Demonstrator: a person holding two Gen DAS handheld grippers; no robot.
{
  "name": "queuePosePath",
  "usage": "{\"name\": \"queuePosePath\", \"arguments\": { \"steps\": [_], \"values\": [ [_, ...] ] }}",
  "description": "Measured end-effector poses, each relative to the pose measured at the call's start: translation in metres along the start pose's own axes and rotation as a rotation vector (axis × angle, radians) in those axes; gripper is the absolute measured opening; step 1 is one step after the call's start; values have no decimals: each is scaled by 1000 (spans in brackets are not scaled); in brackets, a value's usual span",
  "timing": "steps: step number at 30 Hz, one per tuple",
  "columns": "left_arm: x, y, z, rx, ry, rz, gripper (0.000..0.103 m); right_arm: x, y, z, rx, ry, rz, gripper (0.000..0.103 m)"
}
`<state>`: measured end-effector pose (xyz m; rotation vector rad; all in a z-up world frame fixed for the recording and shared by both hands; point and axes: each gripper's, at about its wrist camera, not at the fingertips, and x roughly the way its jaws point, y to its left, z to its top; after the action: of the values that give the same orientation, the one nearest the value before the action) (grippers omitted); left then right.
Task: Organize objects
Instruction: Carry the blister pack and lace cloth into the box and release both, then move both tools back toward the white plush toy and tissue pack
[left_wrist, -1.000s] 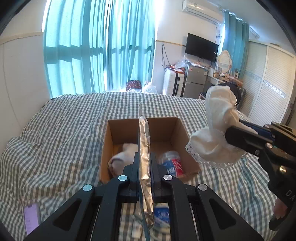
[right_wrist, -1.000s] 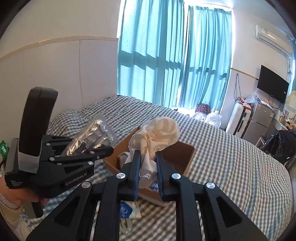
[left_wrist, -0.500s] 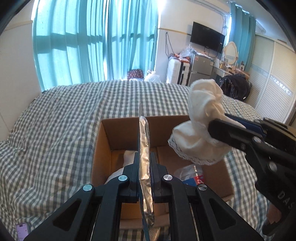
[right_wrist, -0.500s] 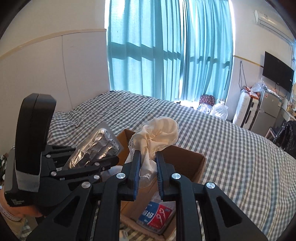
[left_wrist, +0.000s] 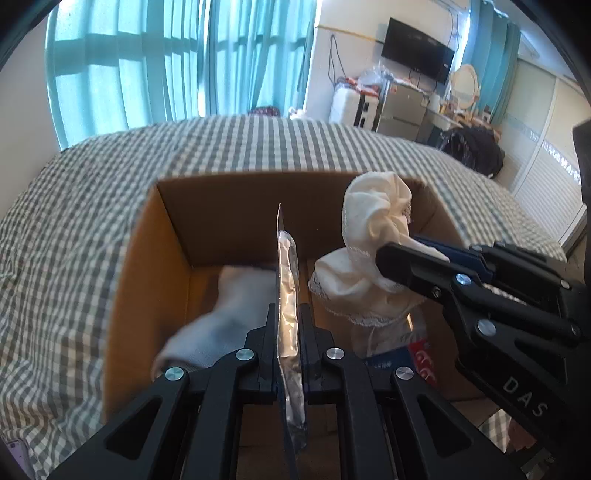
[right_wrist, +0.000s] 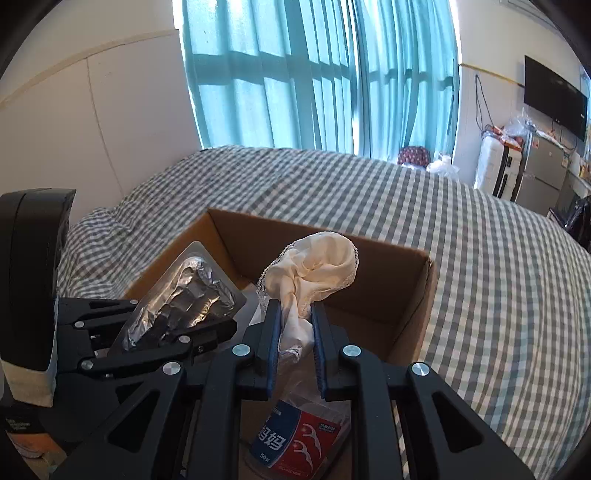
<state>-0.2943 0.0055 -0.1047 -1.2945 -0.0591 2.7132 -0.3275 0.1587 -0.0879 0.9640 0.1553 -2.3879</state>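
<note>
Cardboard box (left_wrist: 236, 206) on checked bed. Left view: left gripper (left_wrist: 287, 334) clamped on thin foil packet (left_wrist: 288, 295), edge-on over box; probably stiff, light, slippery. Right view: right gripper (right_wrist: 295, 328) pinching soft cloth (right_wrist: 317, 266) mid-bunch above box; floss-pick pack (right_wrist: 295, 439) below.

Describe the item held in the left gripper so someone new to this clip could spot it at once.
Start at the open cardboard box on the checked bed cover. Over its left side, the left gripper is shut on a flat foil packet. It is silvery and crinkled with a clear rim, unlike the soft cream cloth pinched in the right gripper beside it.
</note>
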Motion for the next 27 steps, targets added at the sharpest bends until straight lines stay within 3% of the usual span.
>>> {"name": "queuePosePath", "arguments": {
  "steps": [5,8,10,14,19,24,27],
  "values": [
    [7,-2,-7,10,32,-17,9,-2,-3,-9,22,5,9,18],
    [4,-1,-10,1,41,-22,11,-10,-2,-8,34,-27,15,27],
    [0,1,-11,-10,39,-26,19,-19,-2,-6,43,-49,12,34],
    [-19,4,-11,-21,8,-3,49,-38,-5,-1,64,-83,-17,56],
    [-53,3,-11,-20,-33,20,63,-80,0,8,72,-135,-32,68],
    [-96,1,-11,-31,-100,54,79,-136,10,12,55,-212,-96,93],
    [-124,2,-15,-38,-141,80,92,-169,13,11,55,-243,-134,97]
  ]
}}
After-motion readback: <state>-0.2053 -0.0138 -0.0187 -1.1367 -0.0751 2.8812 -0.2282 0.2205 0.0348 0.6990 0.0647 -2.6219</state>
